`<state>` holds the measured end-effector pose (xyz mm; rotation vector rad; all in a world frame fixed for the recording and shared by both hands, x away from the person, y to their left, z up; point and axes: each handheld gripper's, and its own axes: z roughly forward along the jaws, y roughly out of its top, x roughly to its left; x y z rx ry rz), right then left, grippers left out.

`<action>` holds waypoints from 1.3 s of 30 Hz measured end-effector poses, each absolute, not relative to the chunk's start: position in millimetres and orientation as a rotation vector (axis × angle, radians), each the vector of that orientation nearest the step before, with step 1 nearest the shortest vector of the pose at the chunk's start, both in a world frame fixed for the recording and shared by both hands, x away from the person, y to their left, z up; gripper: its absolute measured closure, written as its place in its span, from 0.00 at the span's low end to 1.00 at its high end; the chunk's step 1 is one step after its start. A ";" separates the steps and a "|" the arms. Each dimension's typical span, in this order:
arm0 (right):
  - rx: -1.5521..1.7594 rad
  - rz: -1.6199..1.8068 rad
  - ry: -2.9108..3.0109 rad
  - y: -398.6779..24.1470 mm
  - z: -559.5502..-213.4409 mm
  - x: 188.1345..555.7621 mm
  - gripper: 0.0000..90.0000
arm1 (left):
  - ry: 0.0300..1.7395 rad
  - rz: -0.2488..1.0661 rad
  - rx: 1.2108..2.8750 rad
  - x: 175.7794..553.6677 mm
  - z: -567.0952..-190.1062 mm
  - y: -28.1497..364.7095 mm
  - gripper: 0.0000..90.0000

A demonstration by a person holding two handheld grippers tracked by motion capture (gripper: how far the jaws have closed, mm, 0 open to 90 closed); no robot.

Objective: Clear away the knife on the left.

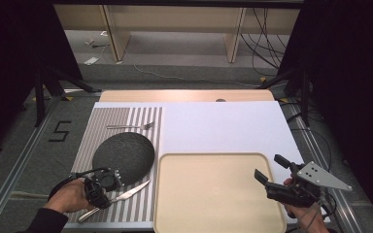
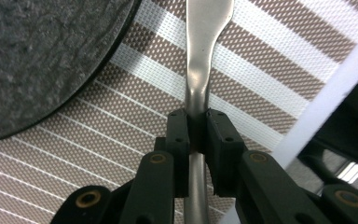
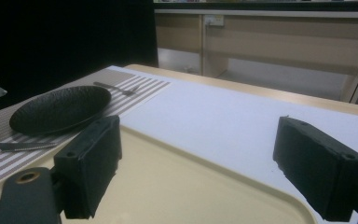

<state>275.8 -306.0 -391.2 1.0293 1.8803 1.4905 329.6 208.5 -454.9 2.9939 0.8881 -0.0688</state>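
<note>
1. Behind the table, grey floor, loose cables and pale wooden furniture legs fill the background, with black drapes to both sides.
2. On the table lies a white board [image 1: 223,126], and at its left edge sits a brown-and-white striped placemat [image 1: 126,121].
3. Over to the placemat: a dark round plate [image 1: 124,156] rests on it, and a fork [image 1: 131,126] lies crosswise beyond the plate, well apart from the action.
4. Now the left gripper [image 1: 108,187], low over the near end of the placemat, just beside the plate's near rim.
5. Its 2 jaws are clamped on the handle of a knife [image 1: 126,195], and the left gripper view confirms it: the black pads [image 2: 177,140] press on the steel handle from both sides.
6. That knife [image 2: 203,56] lies flat on the stripes, blade pointing away toward the tray, with the plate [image 2: 37,60] close on one side of it.
7. A large beige tray [image 1: 213,194] sits bare at the near middle of the table, between the 2 hands.
8. At the tray's right edge, the right gripper [image 1: 271,171] hangs with its jaws wide apart and nothing between them.
9. The right gripper view looks across the tray [image 3: 191,186] toward the plate [image 3: 60,109], with both pads well apart in the foreground.
</note>
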 end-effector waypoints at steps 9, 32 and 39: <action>1.030 1.488 1.880 -305.7 -391.2 275.7 0.18 | 0.914 -0.072 2.923 323.4 -438.0 202.5 0.89; 1.037 1.495 1.879 -306.2 -391.0 275.8 0.18 | 0.866 -0.066 2.707 328.8 -398.9 156.7 0.89; 1.036 1.498 1.881 -306.9 -390.6 275.4 0.18 | 0.835 -0.077 2.677 334.9 -396.2 141.6 0.89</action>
